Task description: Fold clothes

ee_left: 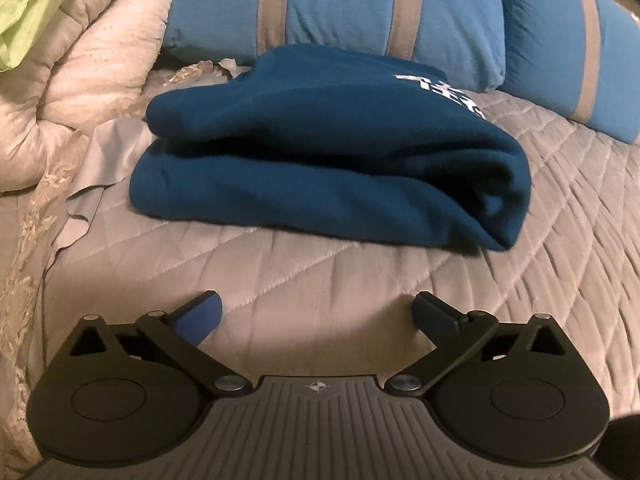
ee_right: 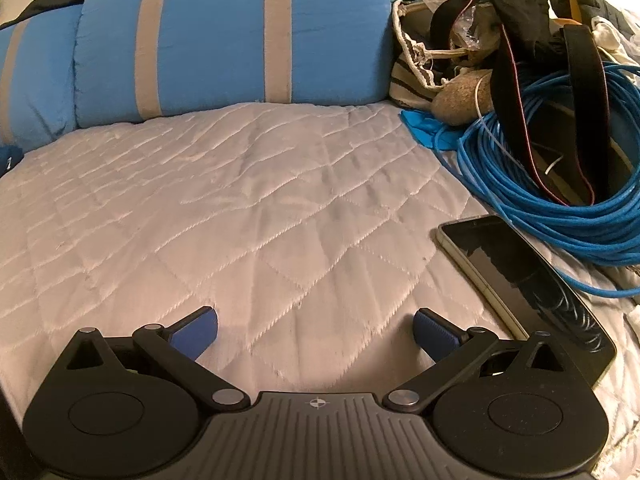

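Folded navy sweatshirt [ee_left: 328, 168] (white lettering on top) — lies on quilted bedspread [ee_left: 360, 276], before striped blue pillows [ee_left: 332, 8]. Left gripper [ee_left: 318, 314] — spread wide, empty. Right gripper [ee_right: 316, 326] — likewise wide, empty; phone [ee_right: 520, 280] and blue cable coil [ee_right: 560, 184] alongside.

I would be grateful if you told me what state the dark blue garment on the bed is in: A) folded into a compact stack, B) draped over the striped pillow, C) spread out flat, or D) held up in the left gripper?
A: in the left wrist view the dark blue garment lies doubled into layers on the quilt, ahead of the open, empty left gripper.
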Available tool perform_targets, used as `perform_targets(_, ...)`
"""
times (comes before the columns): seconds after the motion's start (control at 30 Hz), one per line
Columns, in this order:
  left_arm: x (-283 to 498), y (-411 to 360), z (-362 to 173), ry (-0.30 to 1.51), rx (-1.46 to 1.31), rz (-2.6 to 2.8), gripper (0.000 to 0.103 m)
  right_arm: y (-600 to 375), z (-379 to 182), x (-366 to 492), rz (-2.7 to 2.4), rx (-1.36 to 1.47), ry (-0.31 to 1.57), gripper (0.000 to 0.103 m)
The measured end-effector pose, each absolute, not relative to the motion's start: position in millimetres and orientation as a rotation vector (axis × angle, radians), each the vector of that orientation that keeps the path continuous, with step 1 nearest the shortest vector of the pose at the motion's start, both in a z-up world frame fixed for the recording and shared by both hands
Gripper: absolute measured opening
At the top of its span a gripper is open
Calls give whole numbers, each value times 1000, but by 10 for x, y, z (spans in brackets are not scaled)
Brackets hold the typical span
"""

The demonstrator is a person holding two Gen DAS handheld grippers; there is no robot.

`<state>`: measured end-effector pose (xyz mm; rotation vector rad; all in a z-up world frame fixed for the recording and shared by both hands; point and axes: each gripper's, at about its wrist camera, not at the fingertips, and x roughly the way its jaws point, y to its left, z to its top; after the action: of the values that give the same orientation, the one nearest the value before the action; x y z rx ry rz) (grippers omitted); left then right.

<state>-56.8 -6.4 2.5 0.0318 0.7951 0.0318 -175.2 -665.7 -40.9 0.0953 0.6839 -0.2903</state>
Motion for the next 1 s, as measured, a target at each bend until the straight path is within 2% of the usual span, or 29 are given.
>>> perform_targets(0.8,-68,-125,-46,774,61,23,103,-6934,-393,-998,-365,137,701,103)
perform_targets(1.0,-98,-142,-119,699,73,14,103,-6980,-434,-880,-369,132,687,103)
